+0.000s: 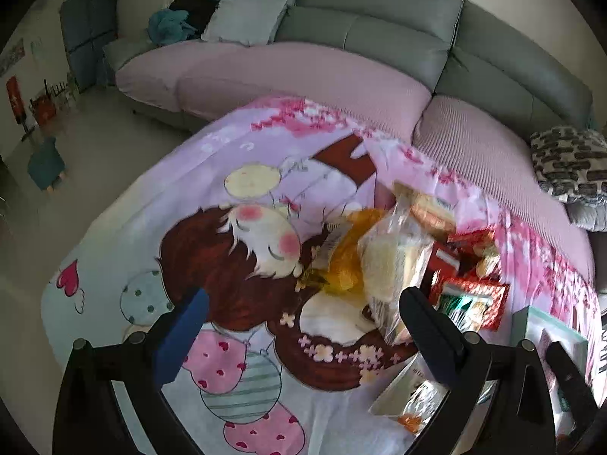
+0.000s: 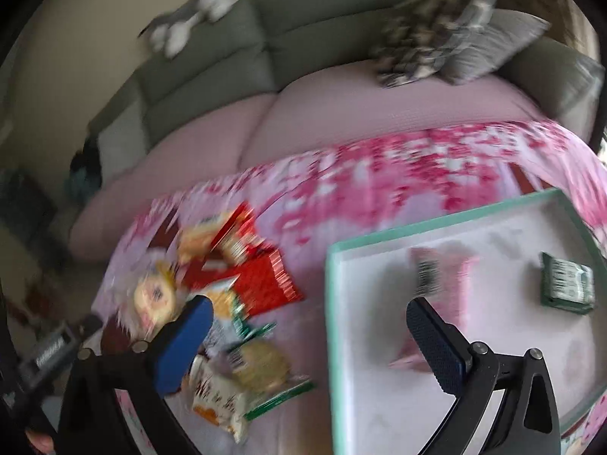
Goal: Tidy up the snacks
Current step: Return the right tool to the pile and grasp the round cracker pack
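Note:
A pile of snack packets lies on a cartoon-print cloth (image 1: 235,174). In the left wrist view a clear bag of pale cakes (image 1: 390,261), an orange packet (image 1: 347,261) and red packets (image 1: 470,295) lie right of centre. My left gripper (image 1: 303,326) is open and empty, its right finger beside the clear bag. In the blurred right wrist view red packets (image 2: 261,276) and round cake packets (image 2: 261,364) lie left of a mint-rimmed white tray (image 2: 379,242). The tray holds a green packet (image 2: 567,282) and a pink packet (image 2: 440,269). My right gripper (image 2: 307,326) is open and empty above the tray's left rim.
A grey sofa (image 1: 379,26) with pink seat covers curves behind the table, with cushions (image 1: 569,159) on it. The tray's corner (image 1: 542,326) shows at the right in the left wrist view. A teal stool (image 1: 47,167) stands on the floor at left.

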A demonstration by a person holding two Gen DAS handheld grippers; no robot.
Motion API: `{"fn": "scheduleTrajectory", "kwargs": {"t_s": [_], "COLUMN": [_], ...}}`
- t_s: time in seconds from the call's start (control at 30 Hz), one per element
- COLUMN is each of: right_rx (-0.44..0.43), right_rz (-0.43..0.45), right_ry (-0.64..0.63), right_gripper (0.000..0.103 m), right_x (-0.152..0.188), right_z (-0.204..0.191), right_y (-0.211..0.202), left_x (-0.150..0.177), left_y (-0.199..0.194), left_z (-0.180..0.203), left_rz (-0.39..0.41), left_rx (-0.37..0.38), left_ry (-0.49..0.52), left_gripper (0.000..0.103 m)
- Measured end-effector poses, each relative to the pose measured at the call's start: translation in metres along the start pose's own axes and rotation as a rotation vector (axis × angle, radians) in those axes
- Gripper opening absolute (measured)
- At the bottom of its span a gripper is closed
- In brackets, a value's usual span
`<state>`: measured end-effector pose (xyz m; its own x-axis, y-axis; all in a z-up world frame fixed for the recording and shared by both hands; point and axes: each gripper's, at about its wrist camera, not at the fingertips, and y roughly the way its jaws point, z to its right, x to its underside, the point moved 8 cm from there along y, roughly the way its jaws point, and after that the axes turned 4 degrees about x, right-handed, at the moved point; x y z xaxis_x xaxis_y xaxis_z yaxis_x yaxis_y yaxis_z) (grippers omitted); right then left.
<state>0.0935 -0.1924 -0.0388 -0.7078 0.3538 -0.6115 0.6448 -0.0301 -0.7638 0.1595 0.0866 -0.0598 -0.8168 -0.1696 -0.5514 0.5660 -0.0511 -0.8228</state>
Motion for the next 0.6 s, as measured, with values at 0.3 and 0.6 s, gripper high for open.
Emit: {"fn": "scheduleTrajectory", "kwargs": {"t_s": [0.3, 0.6], "right_rx": [-0.047, 0.004], "right_rz": [-0.155, -0.214], "right_ry": [-0.171, -0.246], "right_gripper": [0.094, 0.084], "right_x": [0.045, 0.063], "right_z": [-0.043, -0.043], "right_y": [0.033, 0.057], "left_x": [0.034, 0.060], "left_y": [0.033, 0.056], "left_z": [0.001, 0.024], "left_rz": [-0.112, -0.224], "left_rx": [0.034, 0.111], "left_ry": [-0.047, -0.028], "left_gripper": [0.100, 0.100]}}
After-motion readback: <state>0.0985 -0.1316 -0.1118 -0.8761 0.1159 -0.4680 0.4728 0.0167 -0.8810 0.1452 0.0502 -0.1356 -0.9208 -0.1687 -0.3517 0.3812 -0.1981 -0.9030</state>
